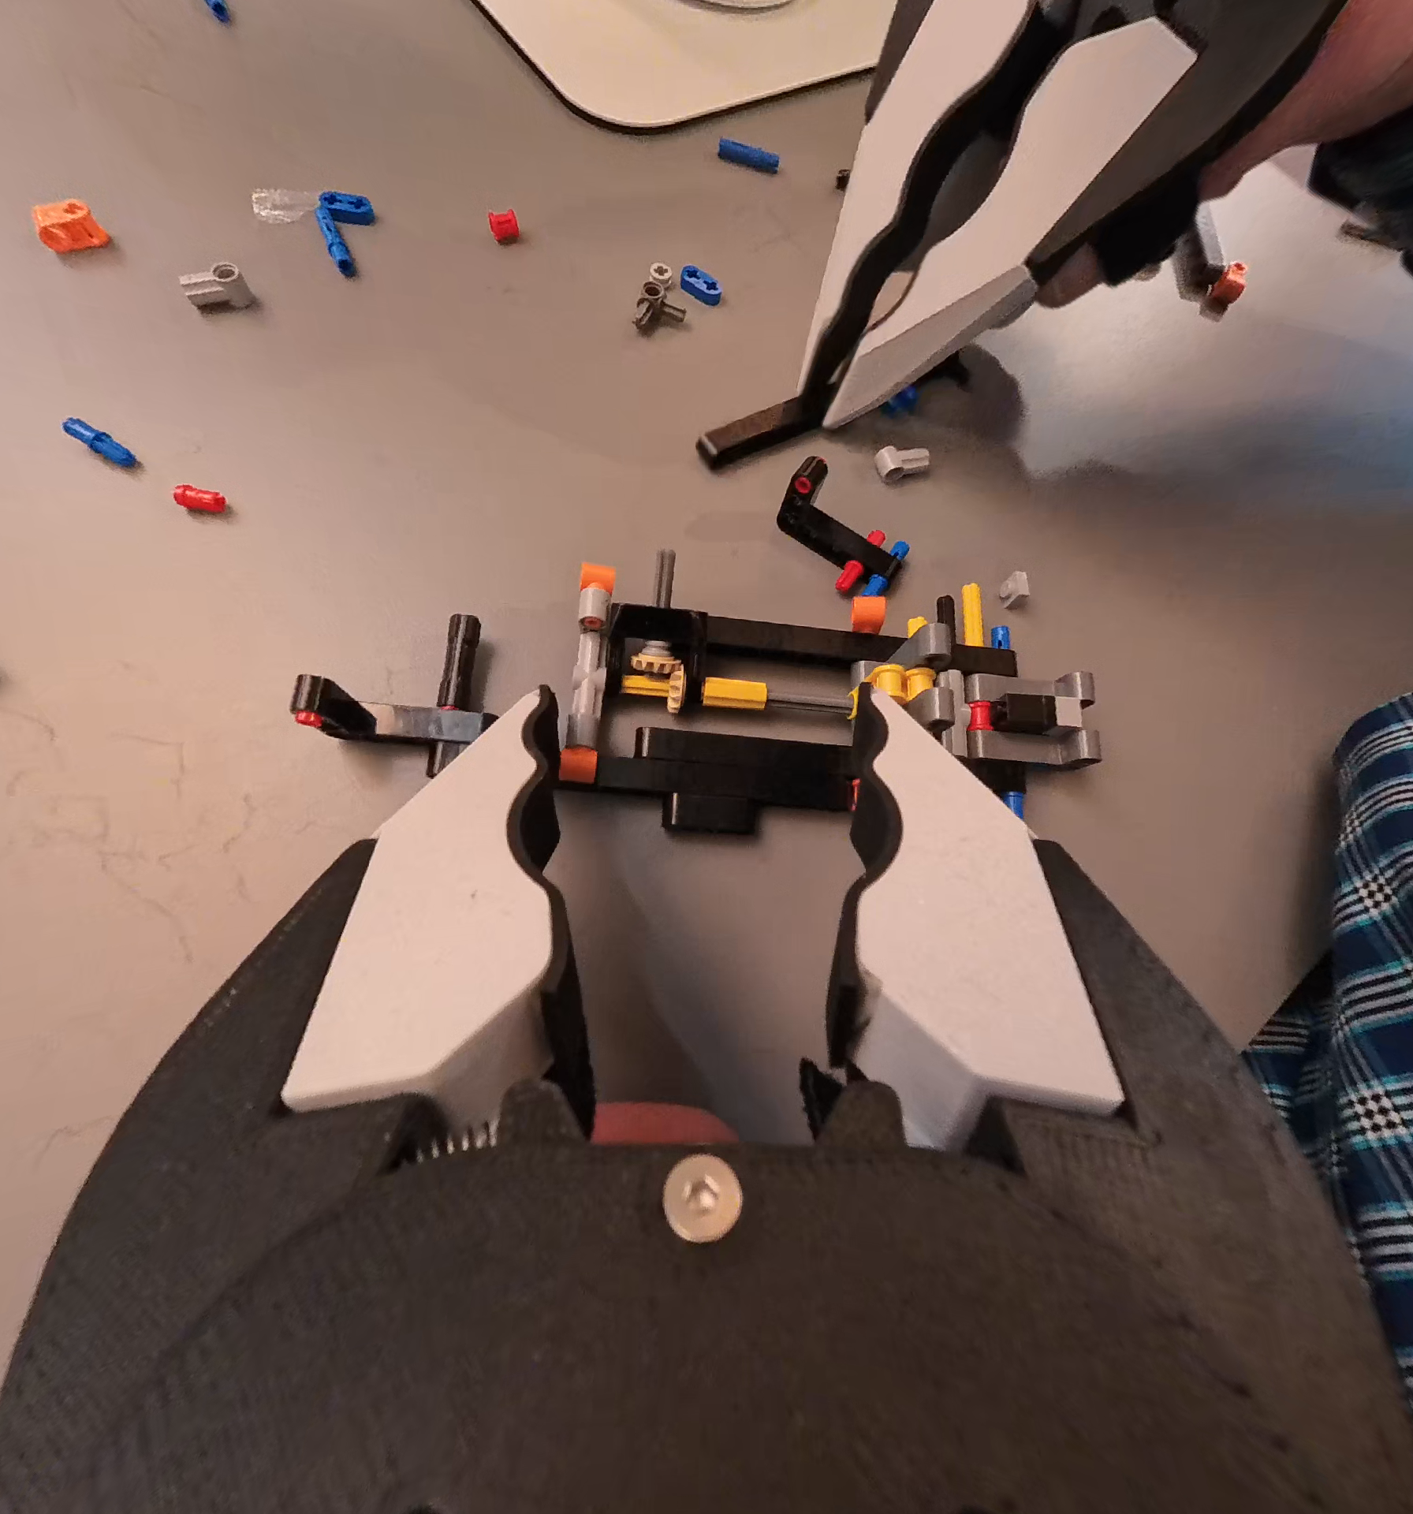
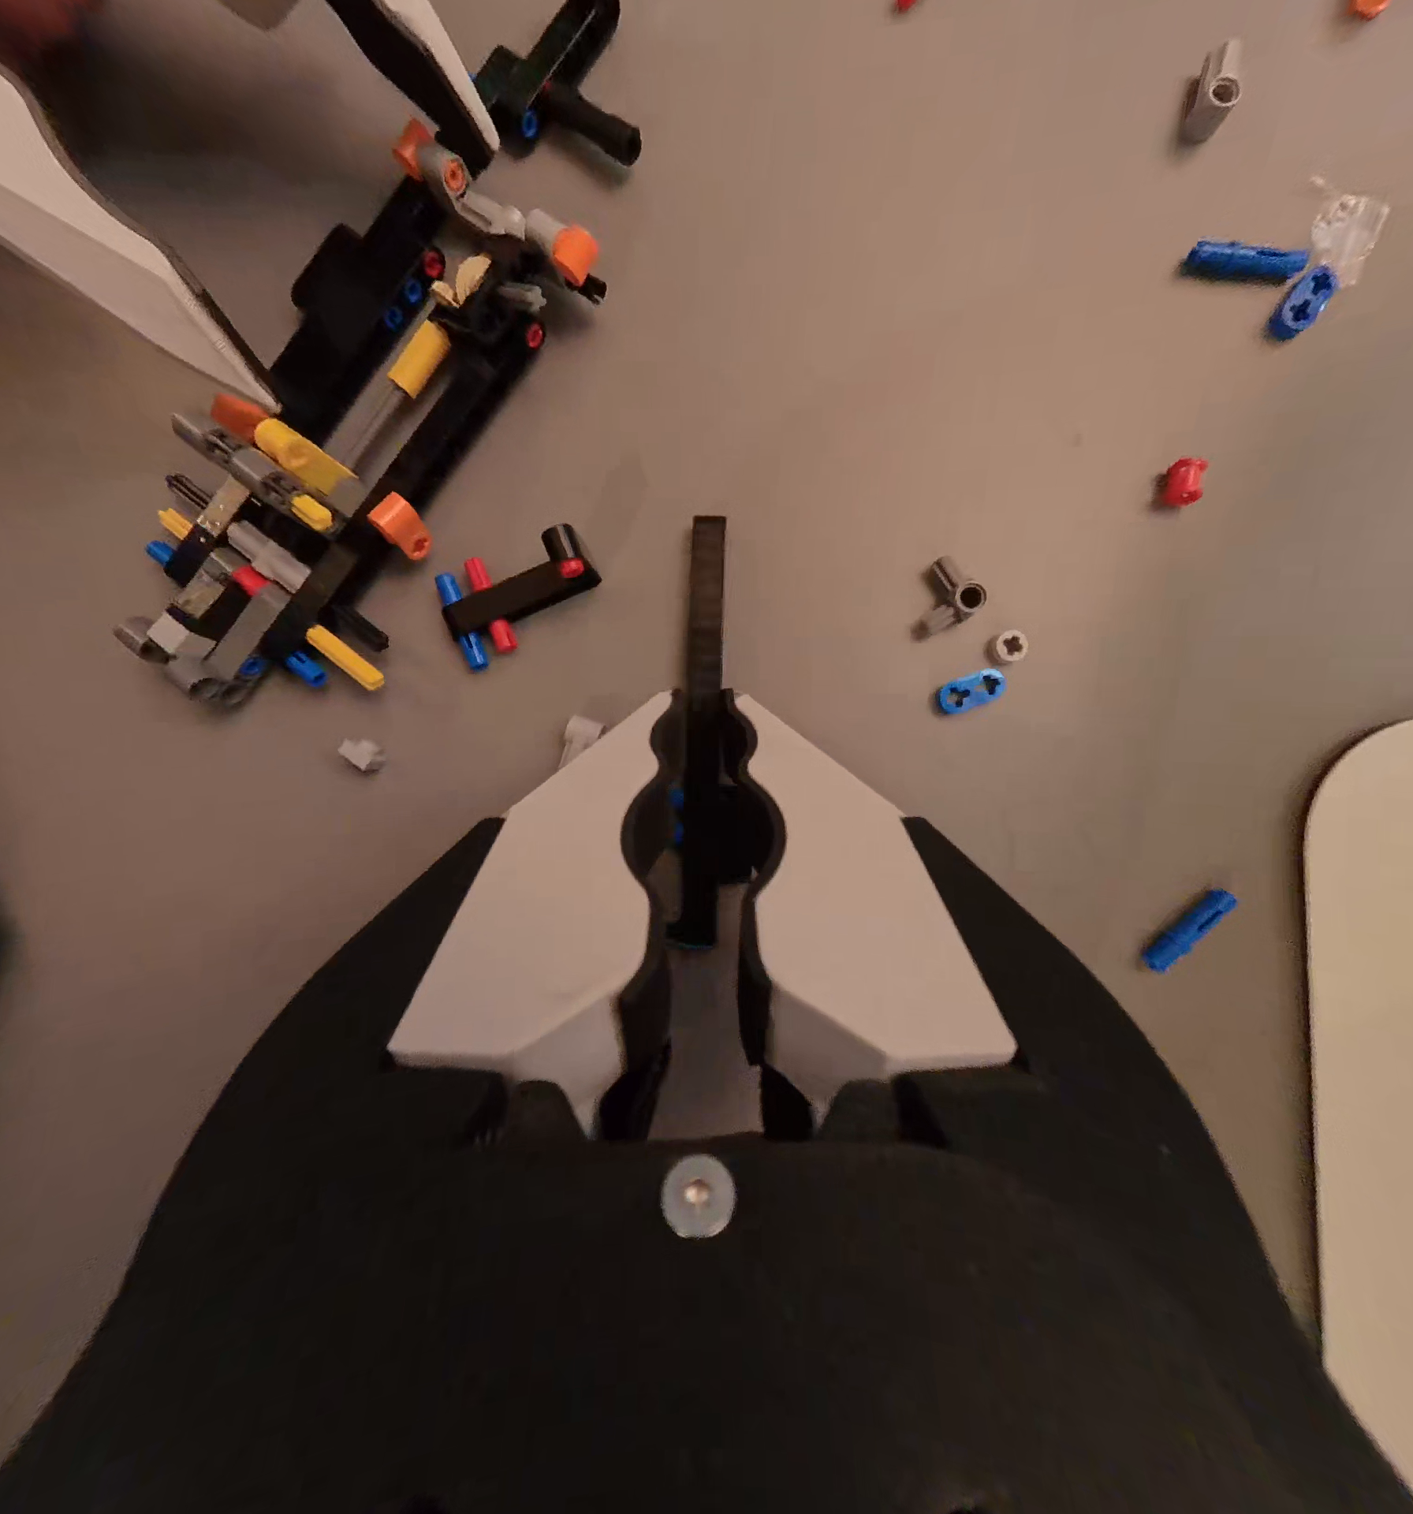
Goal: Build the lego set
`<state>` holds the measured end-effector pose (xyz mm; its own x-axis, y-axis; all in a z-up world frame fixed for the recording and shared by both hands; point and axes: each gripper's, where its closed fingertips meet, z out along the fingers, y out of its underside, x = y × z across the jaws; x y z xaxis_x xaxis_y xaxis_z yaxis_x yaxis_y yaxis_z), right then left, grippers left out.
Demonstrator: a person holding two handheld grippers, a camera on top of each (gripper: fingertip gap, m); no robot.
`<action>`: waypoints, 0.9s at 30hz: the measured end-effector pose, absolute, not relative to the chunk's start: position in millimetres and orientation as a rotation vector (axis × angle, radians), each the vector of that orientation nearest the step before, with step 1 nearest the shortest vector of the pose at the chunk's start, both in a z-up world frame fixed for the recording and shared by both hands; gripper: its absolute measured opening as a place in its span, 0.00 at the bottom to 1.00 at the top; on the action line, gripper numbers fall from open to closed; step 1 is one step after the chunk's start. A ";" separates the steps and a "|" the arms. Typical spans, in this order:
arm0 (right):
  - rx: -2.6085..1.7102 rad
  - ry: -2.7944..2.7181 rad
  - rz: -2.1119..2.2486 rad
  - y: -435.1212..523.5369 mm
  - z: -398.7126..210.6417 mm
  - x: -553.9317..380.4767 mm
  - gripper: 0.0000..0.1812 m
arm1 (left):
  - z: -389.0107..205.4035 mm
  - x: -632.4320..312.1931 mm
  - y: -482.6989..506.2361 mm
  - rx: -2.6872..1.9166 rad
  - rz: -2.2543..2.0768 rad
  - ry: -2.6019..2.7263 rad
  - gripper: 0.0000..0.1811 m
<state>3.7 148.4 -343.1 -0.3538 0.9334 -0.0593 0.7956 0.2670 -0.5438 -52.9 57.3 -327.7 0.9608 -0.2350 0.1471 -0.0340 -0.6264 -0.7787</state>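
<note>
The partly built lego assembly (image 1: 769, 704) of black beams, grey connectors, yellow axle parts and orange pieces lies on the grey table (image 1: 359, 860). My left gripper (image 1: 703, 709) stands wide around its middle, with both pads against it. In the right wrist view the assembly (image 2: 408, 360) lies at the upper left with the left gripper's fingers (image 2: 195, 311) on it. My right gripper (image 2: 703, 696) is shut on a long black beam (image 2: 707, 606) that sticks out ahead of the tips; a blue pin (image 2: 674, 799) shows inside the jaws. In the left wrist view the right gripper (image 1: 830, 401) holds the beam (image 1: 756, 438) low over the table.
A black bent beam with red and blue pins (image 1: 834, 532) lies by the assembly. A black sub-assembly (image 1: 408, 713) sits to its left. Loose blue, red, grey and orange pieces (image 1: 71, 225) are scattered about. A white board (image 2: 1391, 1065) lies at the edge. A plaid sleeve (image 1: 1399, 983) is at right. The grippers' ends are close to 12 centimetres from one another.
</note>
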 end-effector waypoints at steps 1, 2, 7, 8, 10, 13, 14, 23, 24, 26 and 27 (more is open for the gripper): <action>-1.598 -2.259 0.734 148.3 -342.6 1.9 0.03 | -327.2 -53.3 56.9 -2.232 -0.295 0.184 0.39; -1.596 -2.246 0.747 148.8 -341.2 -0.2 0.03 | -326.6 -53.9 56.5 -2.228 -0.294 0.180 0.39; -1.604 -2.147 0.918 146.7 -320.4 -10.5 0.03 | -324.6 -56.5 53.6 -2.216 -0.276 0.172 0.39; -1.606 -2.121 0.964 145.7 -314.9 -13.1 0.03 | -324.1 -57.2 53.0 -2.213 -0.265 0.174 0.39; -1.602 -2.068 1.061 142.8 -302.8 -18.6 0.03 | -321.5 -59.2 52.8 -2.199 -0.240 0.175 0.38; -1.577 -2.044 1.151 134.1 -290.6 -24.8 0.03 | -313.6 -63.9 54.9 -2.169 -0.208 0.158 0.36; -1.559 -2.052 1.148 131.0 -289.0 -26.4 0.03 | -311.3 -67.0 55.6 -2.165 -0.190 0.149 0.35; -1.177 -2.187 1.050 88.5 -271.7 -36.1 0.03 | -280.1 -71.8 64.0 -2.040 -0.261 0.060 0.19; -1.122 -2.208 1.001 84.9 -272.8 -35.4 0.03 | -278.3 -70.9 64.5 -2.032 -0.278 0.046 0.17; -0.986 -2.223 0.956 73.3 -270.1 -34.1 0.03 | -278.0 -66.6 64.6 -2.024 -0.336 0.025 0.15; -0.959 -2.221 0.919 71.2 -269.8 -34.7 0.03 | -278.5 -63.5 64.4 -2.018 -0.380 0.014 0.14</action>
